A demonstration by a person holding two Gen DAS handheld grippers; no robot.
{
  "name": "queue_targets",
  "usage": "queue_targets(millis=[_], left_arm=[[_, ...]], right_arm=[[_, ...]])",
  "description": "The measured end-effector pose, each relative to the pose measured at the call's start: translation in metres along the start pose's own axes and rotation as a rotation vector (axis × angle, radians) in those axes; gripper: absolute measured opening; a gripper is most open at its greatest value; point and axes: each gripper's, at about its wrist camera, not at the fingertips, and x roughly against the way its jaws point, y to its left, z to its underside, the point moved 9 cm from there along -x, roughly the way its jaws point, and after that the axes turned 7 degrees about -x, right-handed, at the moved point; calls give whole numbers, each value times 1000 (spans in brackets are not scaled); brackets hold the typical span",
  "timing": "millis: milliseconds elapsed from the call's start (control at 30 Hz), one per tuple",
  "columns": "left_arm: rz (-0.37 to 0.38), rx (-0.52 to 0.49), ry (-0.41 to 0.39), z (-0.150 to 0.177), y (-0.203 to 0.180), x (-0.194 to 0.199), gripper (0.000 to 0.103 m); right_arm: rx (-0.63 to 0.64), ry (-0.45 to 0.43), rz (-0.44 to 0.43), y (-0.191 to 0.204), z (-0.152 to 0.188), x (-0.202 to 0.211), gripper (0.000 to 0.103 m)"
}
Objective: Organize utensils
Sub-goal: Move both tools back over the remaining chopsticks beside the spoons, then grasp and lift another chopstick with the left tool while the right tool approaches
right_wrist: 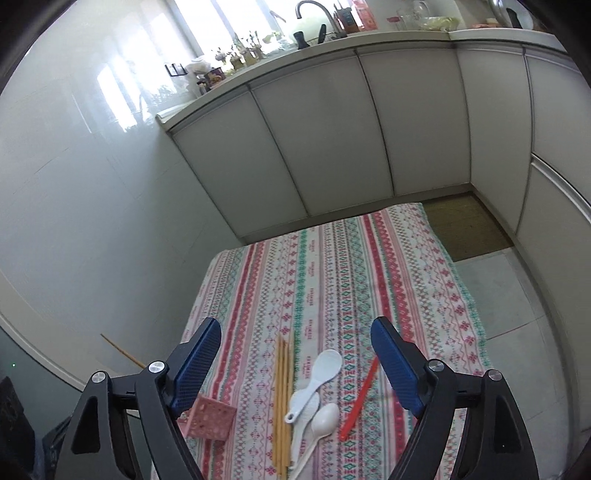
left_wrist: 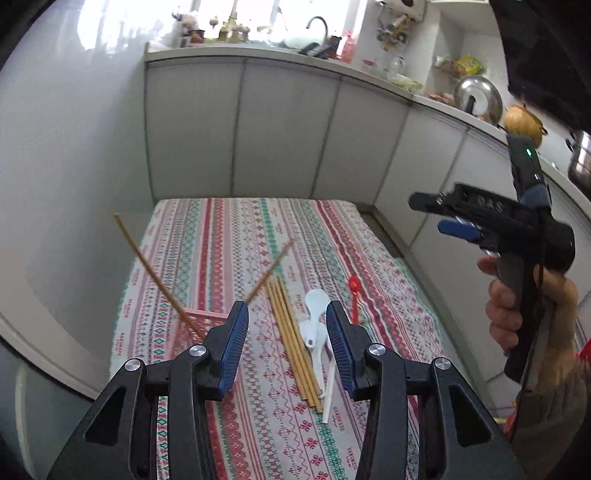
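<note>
A kitchen in daylight. A bright window (right_wrist: 229,22) sits above a white counter (right_wrist: 332,40) that runs along the back and turns a corner down the right side. Under the counter stand plain white cabinet doors (right_wrist: 325,136). On the counter are a curved tap (right_wrist: 314,11), small jars and ornaments on the sill (left_wrist: 229,31), a steel lid (left_wrist: 478,98) and a steel pot (left_wrist: 581,155). The left wall (right_wrist: 74,177) is glossy white tile that mirrors the window. A table under a striped patterned cloth (right_wrist: 332,280) fills the middle. The floor (right_wrist: 517,295) is pale tile, with a brown mat (right_wrist: 465,225) in the corner.
</note>
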Motion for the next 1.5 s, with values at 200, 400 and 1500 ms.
queue_targets(millis=[200,400,1500], left_arm=[[55,-72,155,32,-56,-62,46],[29,-48,256,38,-50,-126,46],[-266,113,366,39,32,-224,26]], right_arm=[[-95,94,7,-39,12,-12,86],[-179,91,-29,-61,15,-13,86],[-184,185,-83,-50,39,-75,24]])
